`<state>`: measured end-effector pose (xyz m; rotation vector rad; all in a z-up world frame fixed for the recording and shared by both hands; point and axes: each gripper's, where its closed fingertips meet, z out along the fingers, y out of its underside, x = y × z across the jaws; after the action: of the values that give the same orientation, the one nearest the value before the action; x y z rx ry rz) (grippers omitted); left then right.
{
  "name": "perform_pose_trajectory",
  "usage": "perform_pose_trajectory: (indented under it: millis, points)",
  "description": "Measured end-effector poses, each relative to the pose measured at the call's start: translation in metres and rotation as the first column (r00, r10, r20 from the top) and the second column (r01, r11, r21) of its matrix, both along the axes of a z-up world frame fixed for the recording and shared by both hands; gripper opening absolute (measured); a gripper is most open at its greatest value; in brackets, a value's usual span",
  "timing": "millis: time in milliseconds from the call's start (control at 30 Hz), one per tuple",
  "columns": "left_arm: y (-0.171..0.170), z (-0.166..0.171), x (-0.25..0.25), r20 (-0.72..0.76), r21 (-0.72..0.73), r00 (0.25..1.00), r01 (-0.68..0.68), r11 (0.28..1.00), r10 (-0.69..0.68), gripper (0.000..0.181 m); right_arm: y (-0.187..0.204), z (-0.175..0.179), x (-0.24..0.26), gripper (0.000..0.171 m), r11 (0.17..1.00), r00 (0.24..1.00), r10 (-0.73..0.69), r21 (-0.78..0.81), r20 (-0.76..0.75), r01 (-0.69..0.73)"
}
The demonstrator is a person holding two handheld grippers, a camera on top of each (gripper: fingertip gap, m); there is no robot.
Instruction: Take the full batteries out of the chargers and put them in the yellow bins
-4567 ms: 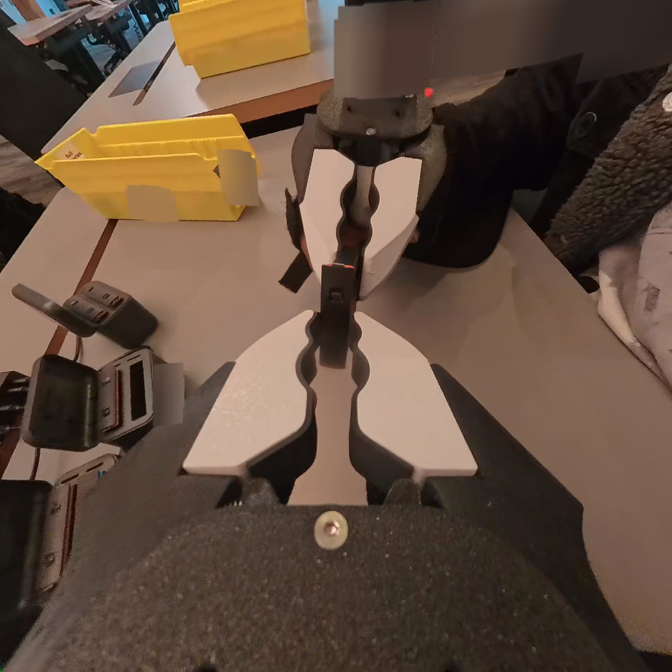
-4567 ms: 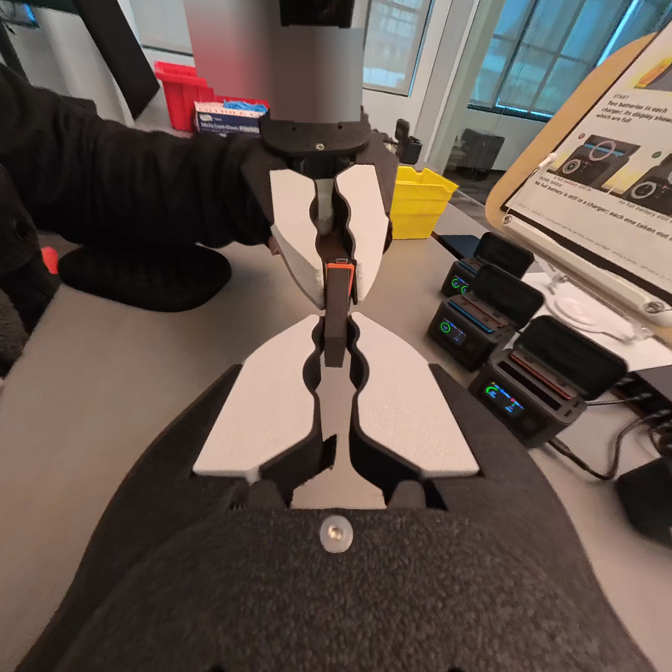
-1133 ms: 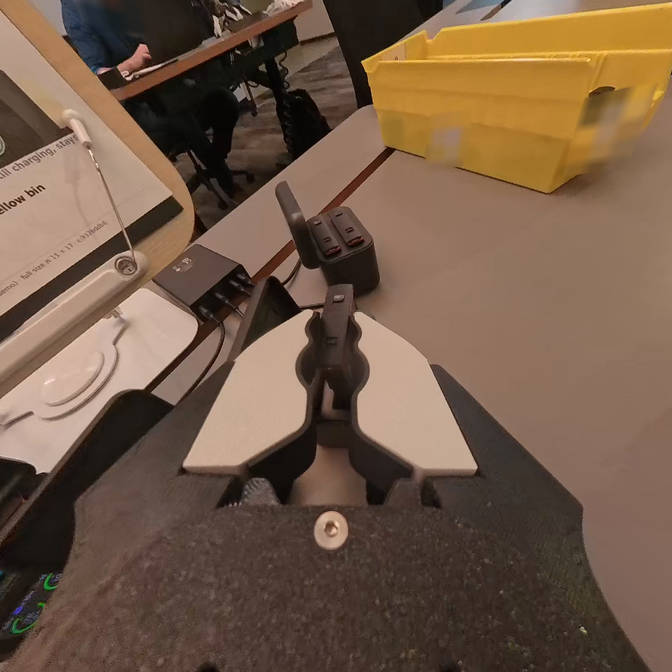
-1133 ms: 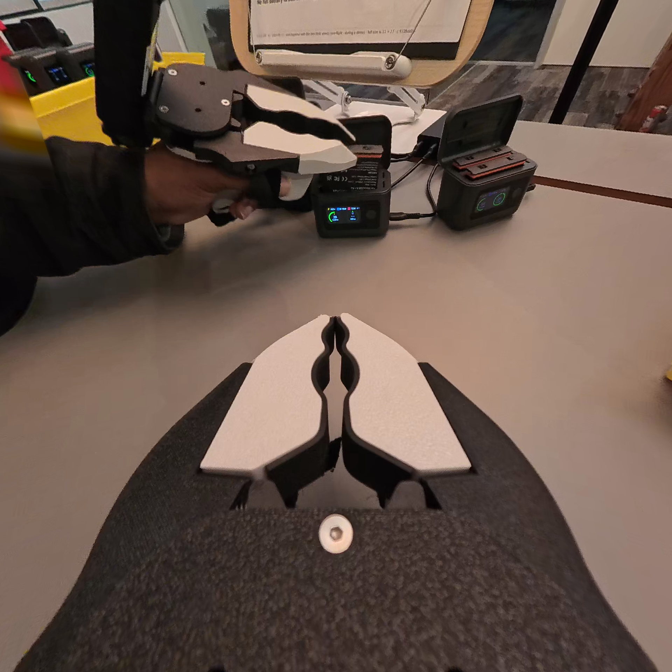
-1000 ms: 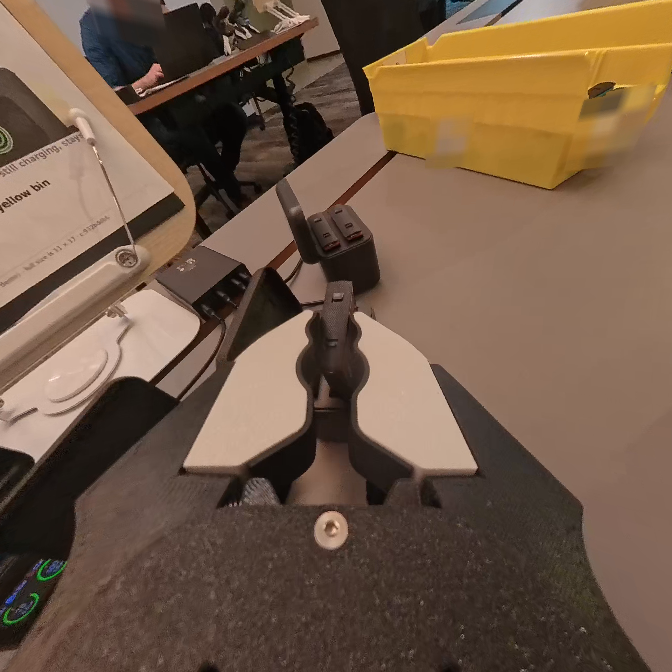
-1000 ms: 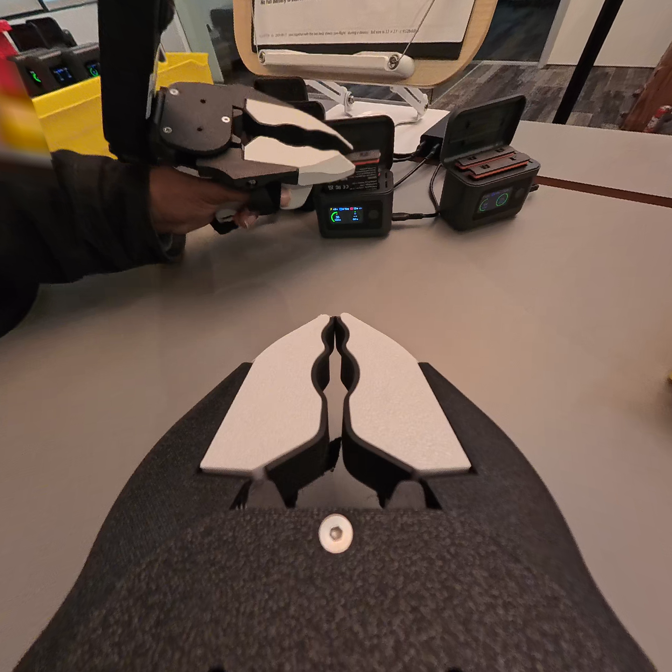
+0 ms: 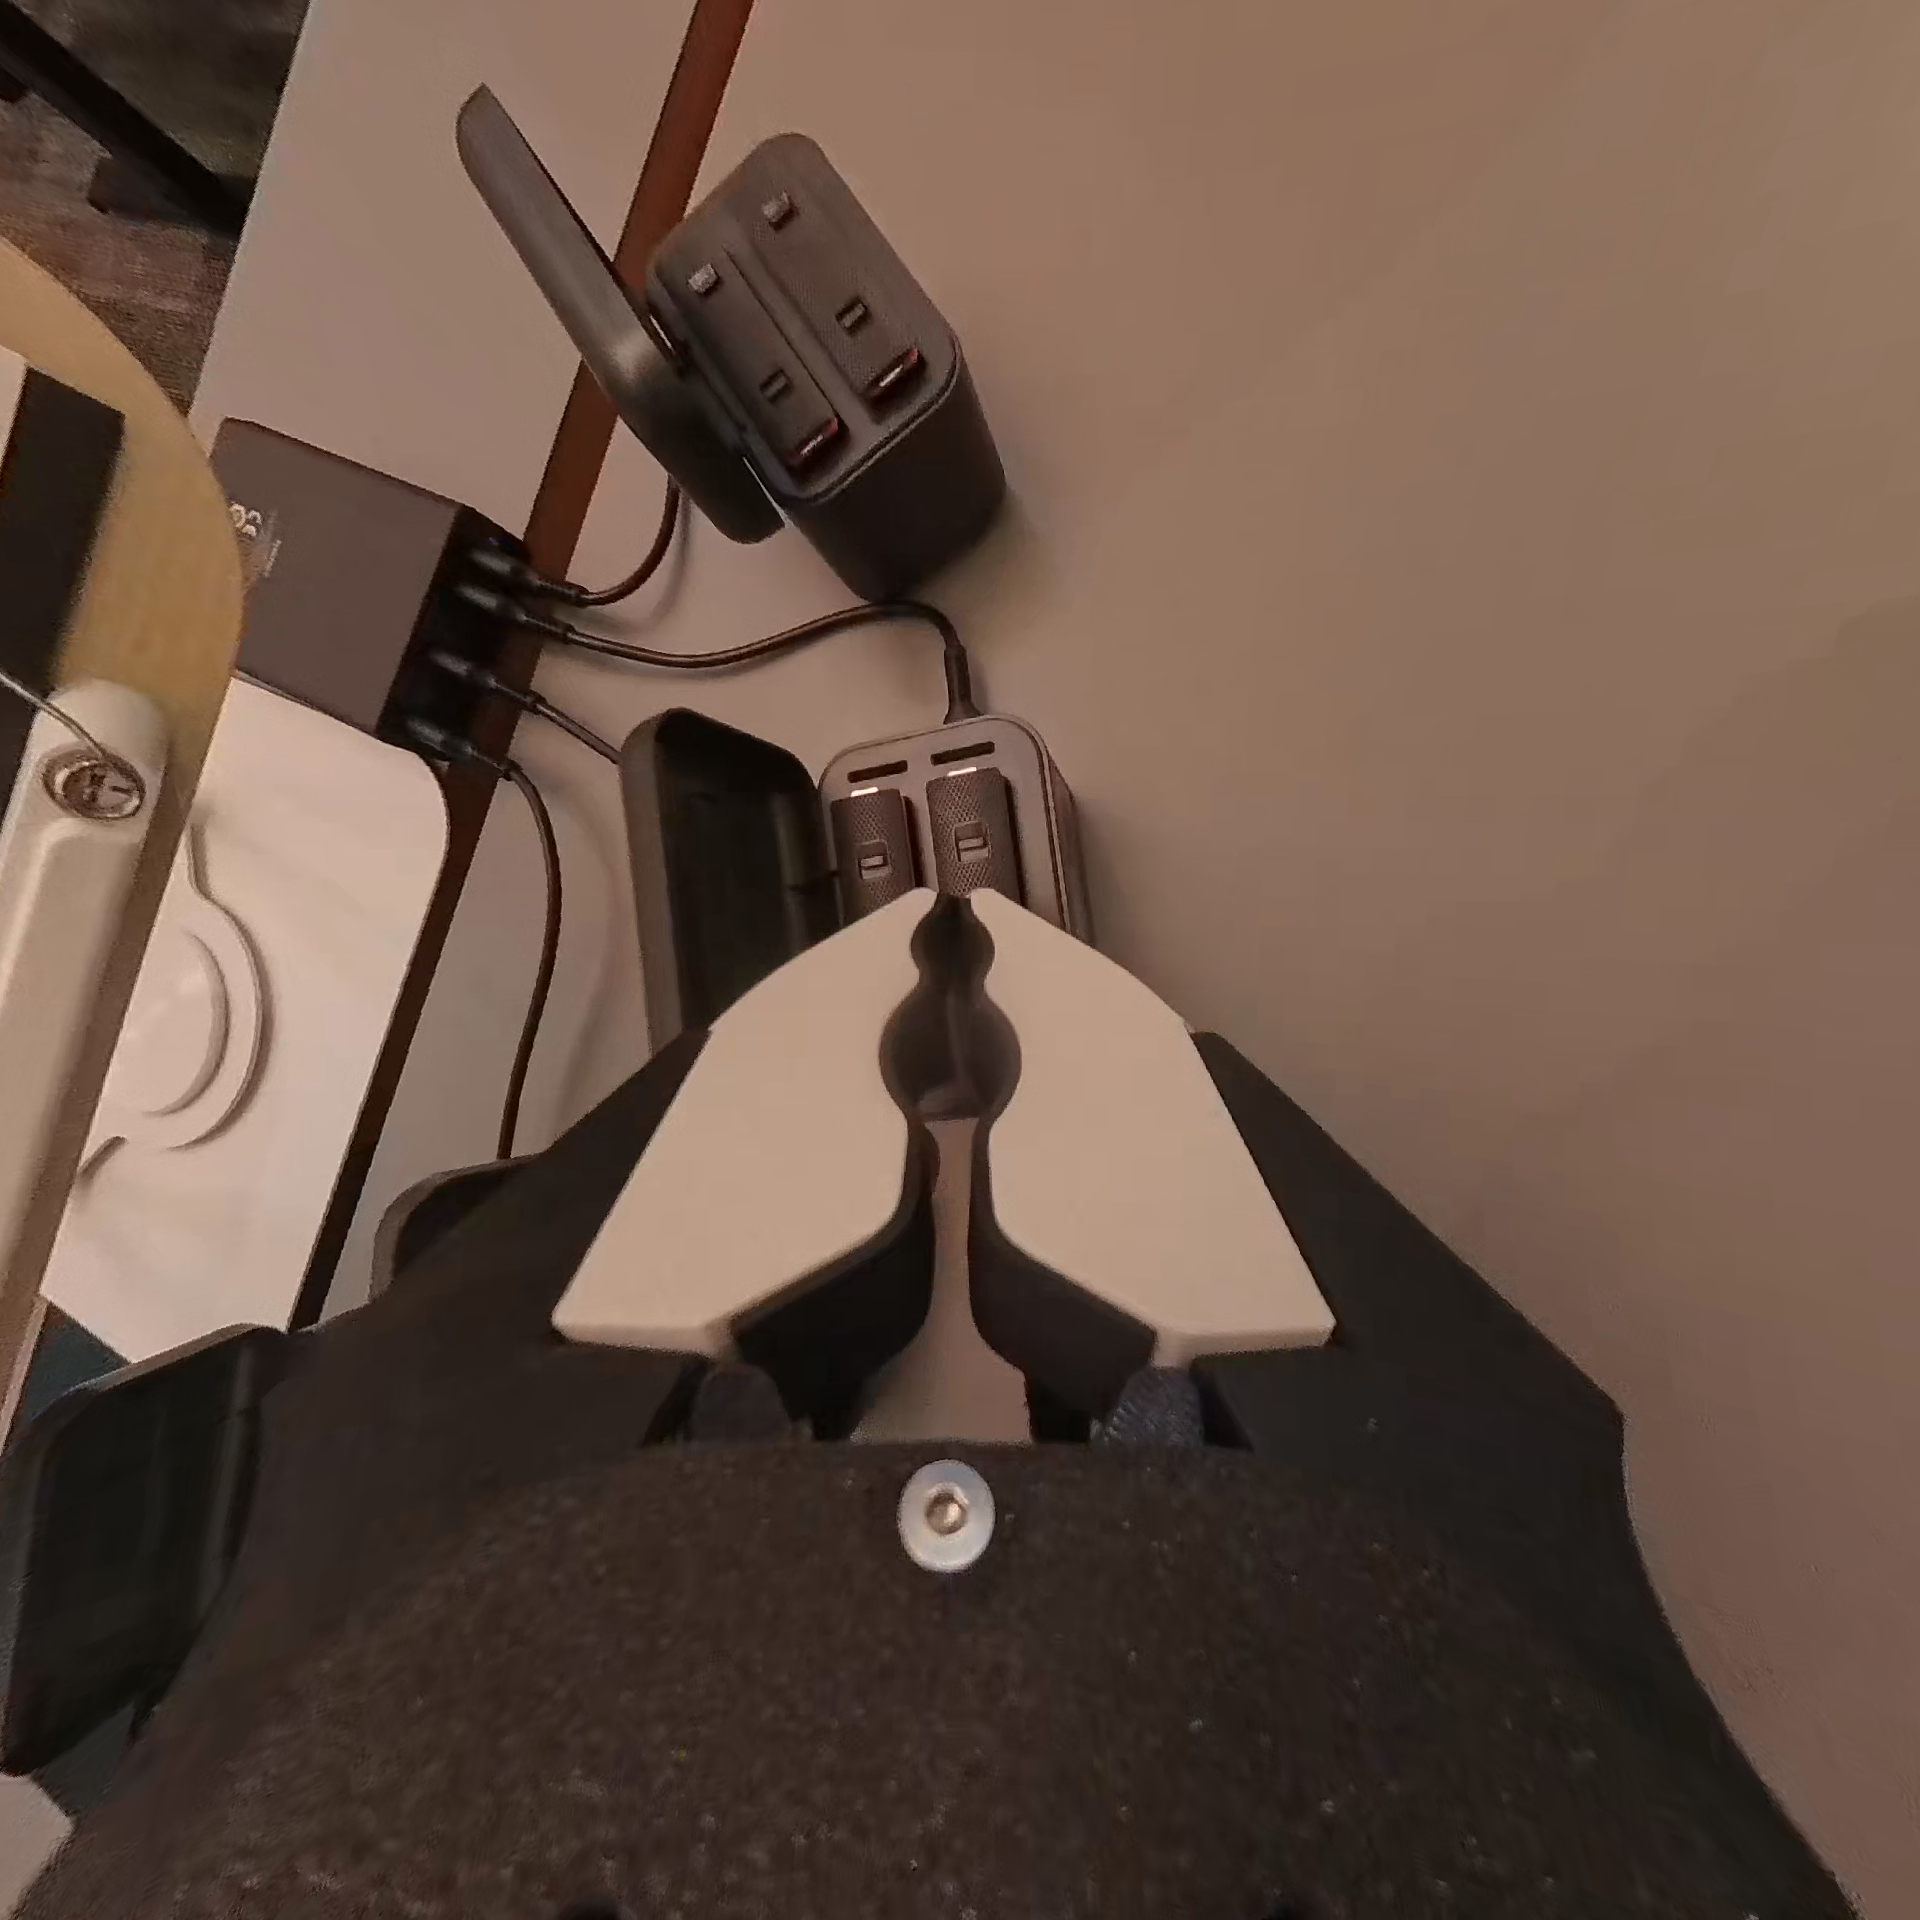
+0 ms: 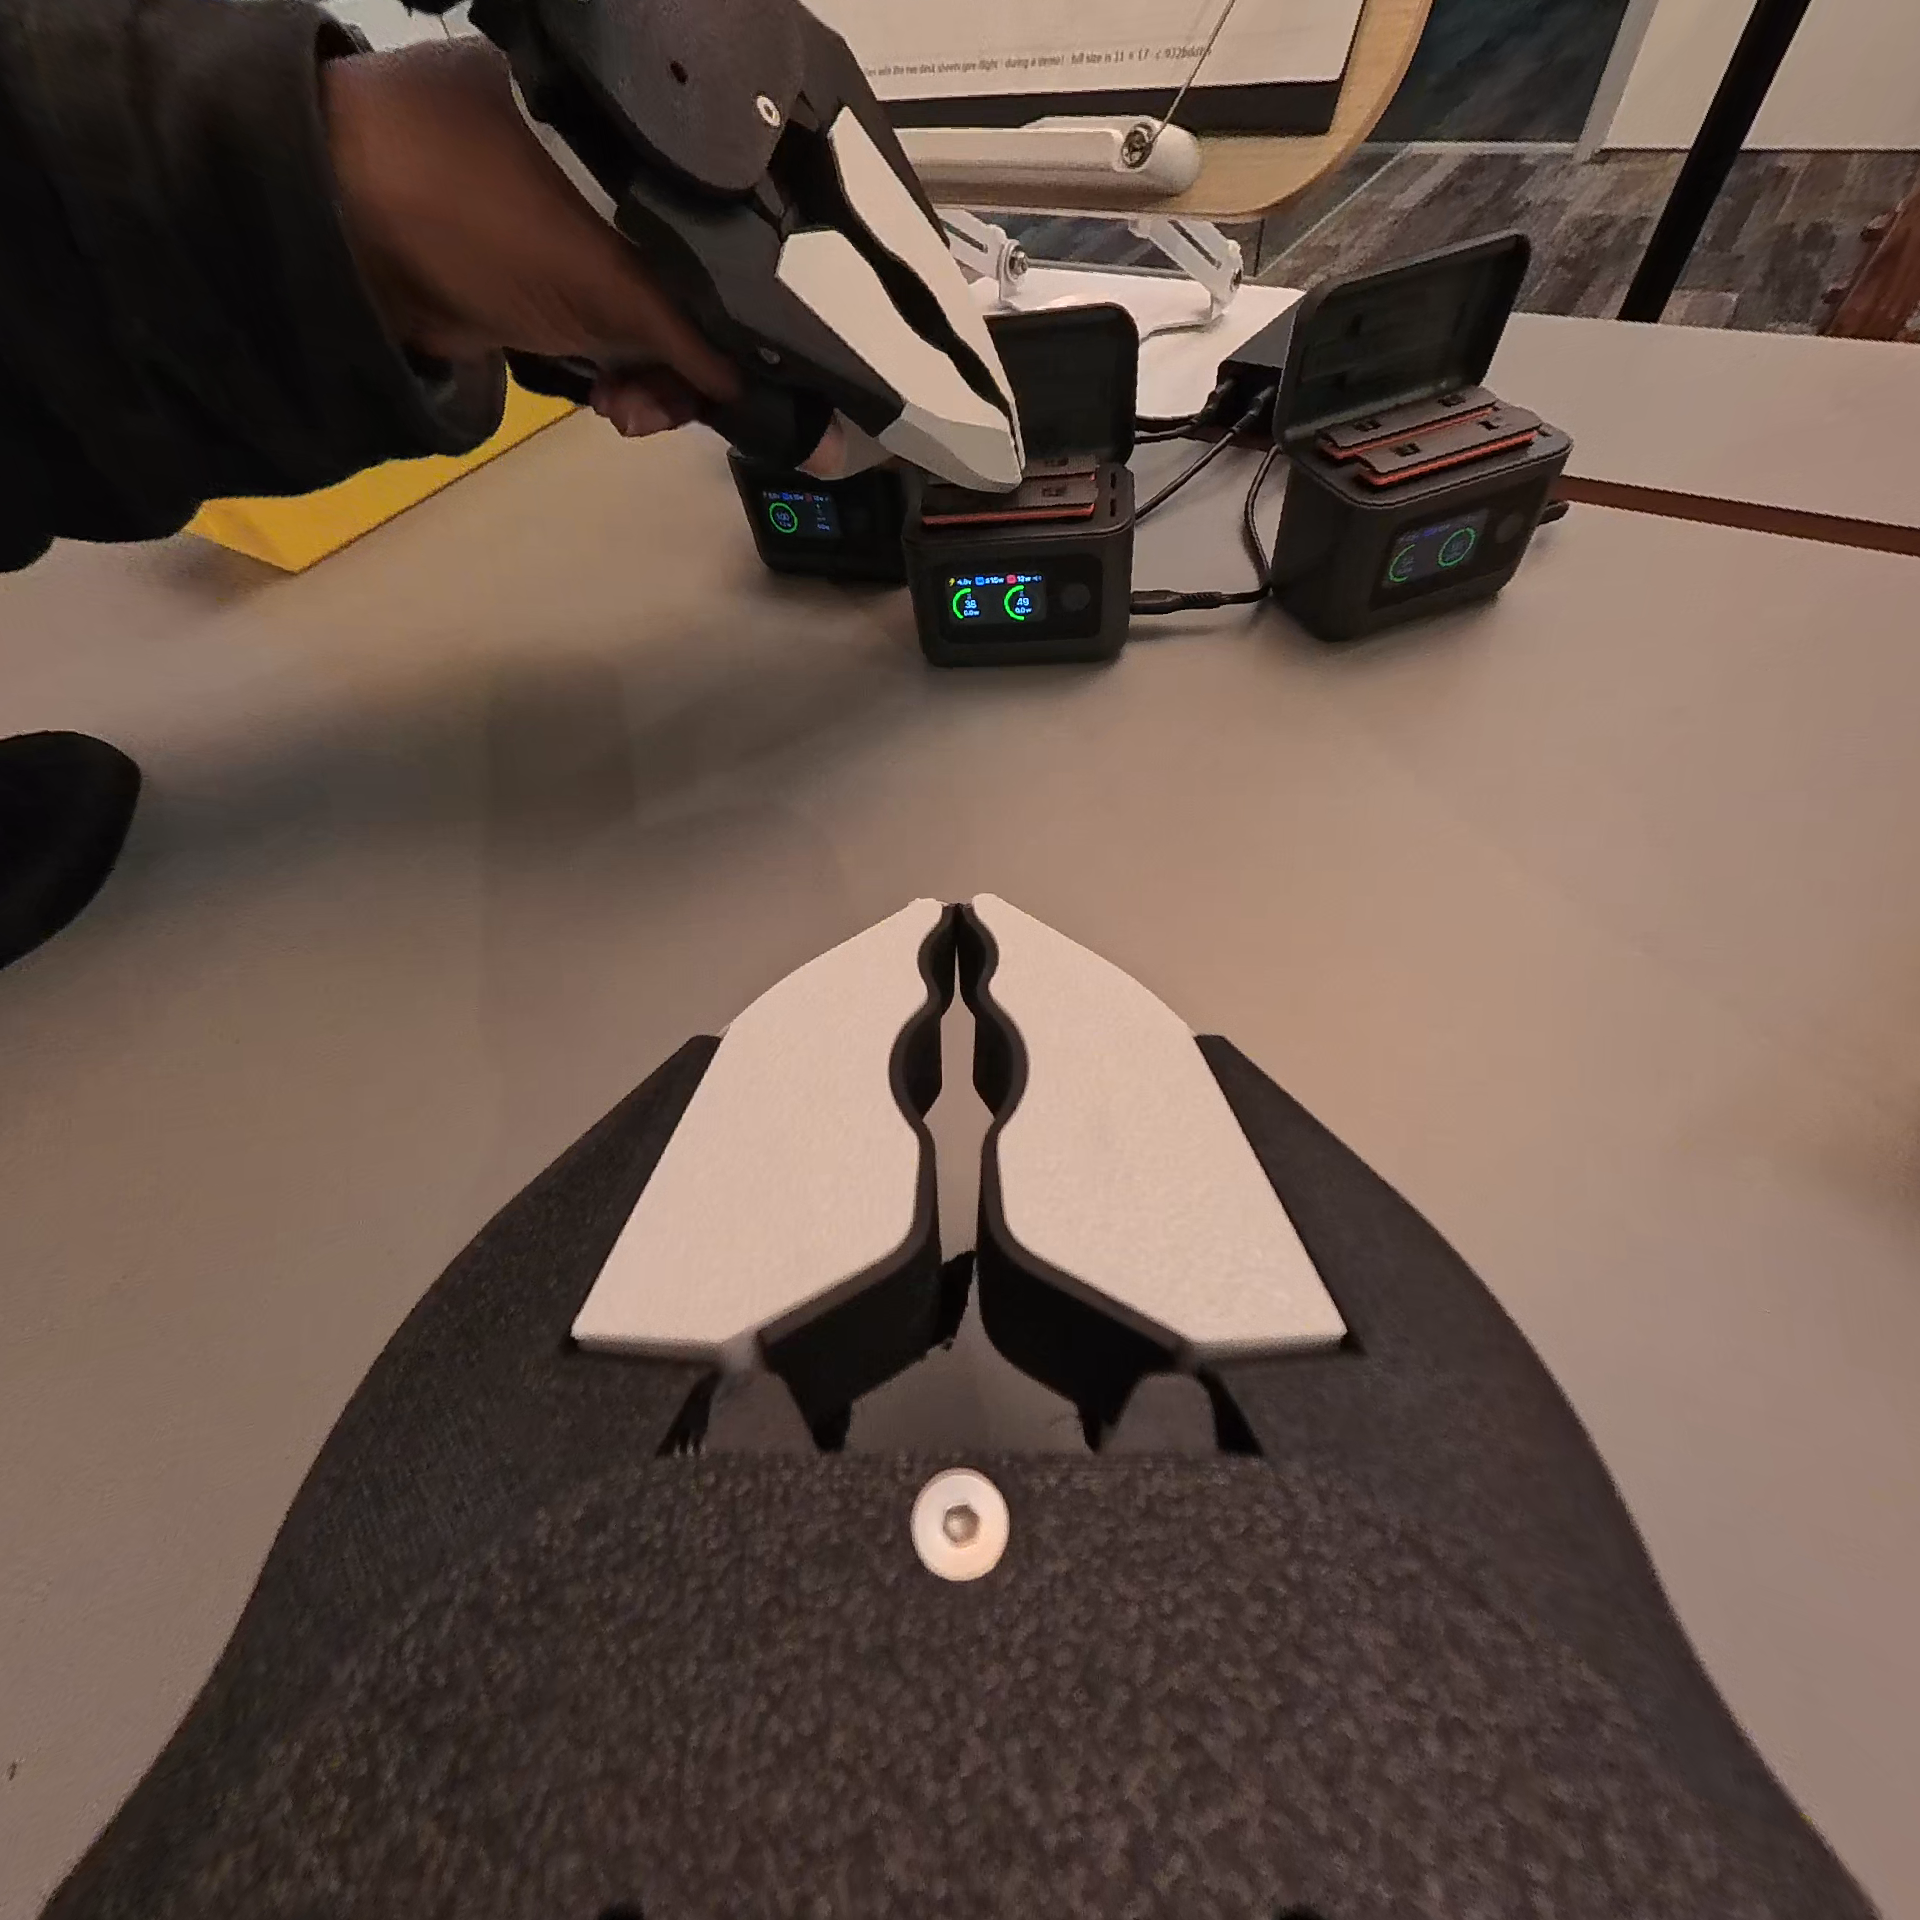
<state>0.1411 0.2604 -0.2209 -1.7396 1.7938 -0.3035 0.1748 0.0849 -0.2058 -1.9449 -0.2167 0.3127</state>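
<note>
- The two dark grey textured batteries (image 7: 923, 847) sit side by side in the open dark grey charger box (image 7: 1049, 831), whose hinged lid (image 7: 717, 862) stands open on its left in the left wrist view.
- The left gripper (image 7: 948, 902), with white plate fingers on a black body, points down at the right-hand battery of that pair; its tips are nearly together and lie over the battery's near end. Whether they pinch it cannot be told.
- In the right wrist view the same gripper (image 8: 1003, 473) is held by a hand (image 8: 540, 281) in a dark sleeve, its tips touching the top of the middle charger, above the lit screen (image 8: 1003, 603).
- Beyond, a second open charger (image 7: 831, 374) holds two more batteries with red tabs.
- A black multi-port power block (image 7: 353, 582) feeds black cables (image 7: 769, 644) to the chargers.
- The right gripper (image 8: 958, 906) hovers well apart over the bare grey table (image 8: 1455, 883), its white fingers closed to a thin slit with nothing between them.
- A yellow bin's edge (image 8: 343, 509) shows under the sleeve.
- A wood-framed sign board (image 8: 1195, 156) stands behind the chargers.
</note>
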Motion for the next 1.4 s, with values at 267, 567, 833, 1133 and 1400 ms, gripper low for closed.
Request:
perform_pose_trajectory:
  millis: [267,567,833,1133,1400]
  points:
    - [0.0,-0.001,-0.002,-0.095,0.089,0.995,0.045,0.995,-0.037,0.001,0.0,0.0,-0.002,0.0,1.0,1.0,0.012,0.0,0.004,-0.012]
    - [0.001,0.0,0.0,-0.12,0.153,0.989,0.109,0.982,-0.091,0.0,0.0,-0.001,0.001,0.0,1.0,1.0,-0.002,0.005,0.011,0.002]
    - [-0.021,0.022,-0.001,0.09,0.137,0.994,0.057,0.989,-0.07,0.013,0.0,0.0,0.006,0.0,1.0,1.0,-0.009,0.007,0.0,0.009]
    - [-0.026,0.074,-0.114,0.281,0.1,0.958,-0.093,0.991,0.062,0.024,-0.001,0.003,0.008,0.0,1.0,1.0,0.001,0.017,-0.012,-0.001]
    - [0.051,0.138,-0.306,0.303,0.213,0.905,-0.369,0.905,0.297,0.03,0.0,0.001,0.0,0.0,0.998,0.999,0.046,0.029,0.013,-0.047]
